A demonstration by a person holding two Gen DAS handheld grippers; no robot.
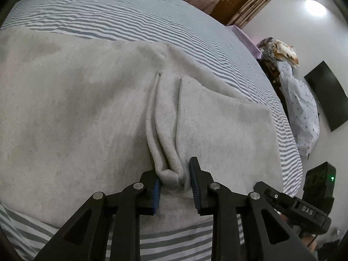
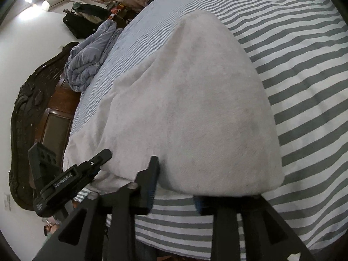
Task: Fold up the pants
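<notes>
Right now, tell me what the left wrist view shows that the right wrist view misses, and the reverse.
Only the left wrist view: a bunched ridge of the pants between the left gripper pads, and a wall screen. Only the right wrist view: the pants' rounded end over the right gripper, a dark headboard and a quilt. Both: grey pants on the striped sheet.
</notes>
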